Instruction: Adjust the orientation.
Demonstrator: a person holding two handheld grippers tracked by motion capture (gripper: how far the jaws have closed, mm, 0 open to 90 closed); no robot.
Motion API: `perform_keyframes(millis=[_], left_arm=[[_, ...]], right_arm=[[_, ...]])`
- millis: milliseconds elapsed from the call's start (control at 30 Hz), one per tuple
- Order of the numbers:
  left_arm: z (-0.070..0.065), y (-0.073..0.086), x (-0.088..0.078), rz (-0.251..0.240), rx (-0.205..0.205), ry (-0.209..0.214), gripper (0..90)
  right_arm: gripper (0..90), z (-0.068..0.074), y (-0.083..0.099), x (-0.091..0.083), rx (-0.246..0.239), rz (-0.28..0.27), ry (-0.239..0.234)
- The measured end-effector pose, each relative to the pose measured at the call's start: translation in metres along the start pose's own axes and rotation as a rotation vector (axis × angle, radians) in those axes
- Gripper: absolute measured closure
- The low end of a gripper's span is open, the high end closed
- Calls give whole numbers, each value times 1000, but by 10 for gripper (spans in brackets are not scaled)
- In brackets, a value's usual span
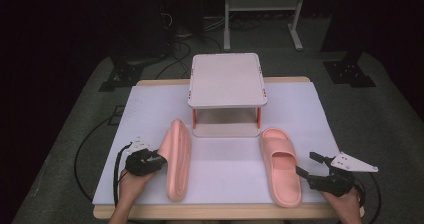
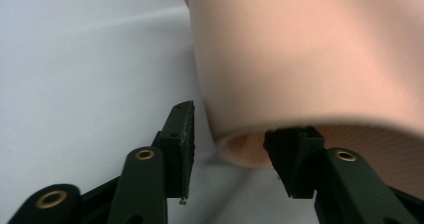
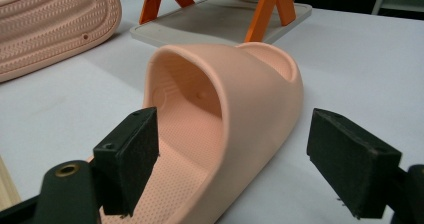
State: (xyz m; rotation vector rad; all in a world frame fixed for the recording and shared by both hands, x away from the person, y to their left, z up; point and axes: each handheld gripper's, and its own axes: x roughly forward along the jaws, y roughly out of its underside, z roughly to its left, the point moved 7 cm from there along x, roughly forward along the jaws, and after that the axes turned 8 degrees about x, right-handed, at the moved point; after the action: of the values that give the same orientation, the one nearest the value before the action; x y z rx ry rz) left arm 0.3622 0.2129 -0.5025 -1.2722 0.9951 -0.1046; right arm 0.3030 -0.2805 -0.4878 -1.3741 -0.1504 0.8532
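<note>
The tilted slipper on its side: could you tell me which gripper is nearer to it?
Left. The left gripper straddles the tilted slipper's edge; the right gripper sits beside the flat slipper.

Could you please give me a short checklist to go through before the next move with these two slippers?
1. Left gripper at the left slipper: ok, one jaw is outside the strap and one inside it.
2. Left jaws pressing on the strap: cannot tell, a gap shows at the outer jaw.
3. Left slipper lying flat: not ok, it is tipped on its side, sole towards the other slipper.
4. Right slipper upright: ok, it sits sole down.
5. Right gripper ready: ok, jaws open on either side of the strap, not touching it.
6. Rack free: ok, nothing lies on its top.
</note>
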Motion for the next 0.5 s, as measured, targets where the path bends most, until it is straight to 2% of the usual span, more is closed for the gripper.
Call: perform_keyframes(millis=[300, 500], left_arm=[[-1, -7, 2, -24, -10, -13, 573], [-5, -11, -2, -49, -18, -4, 573]], right_arm=[[204, 0, 1, 1, -4, 4, -1], [204, 0, 3, 4, -2, 18, -2]])
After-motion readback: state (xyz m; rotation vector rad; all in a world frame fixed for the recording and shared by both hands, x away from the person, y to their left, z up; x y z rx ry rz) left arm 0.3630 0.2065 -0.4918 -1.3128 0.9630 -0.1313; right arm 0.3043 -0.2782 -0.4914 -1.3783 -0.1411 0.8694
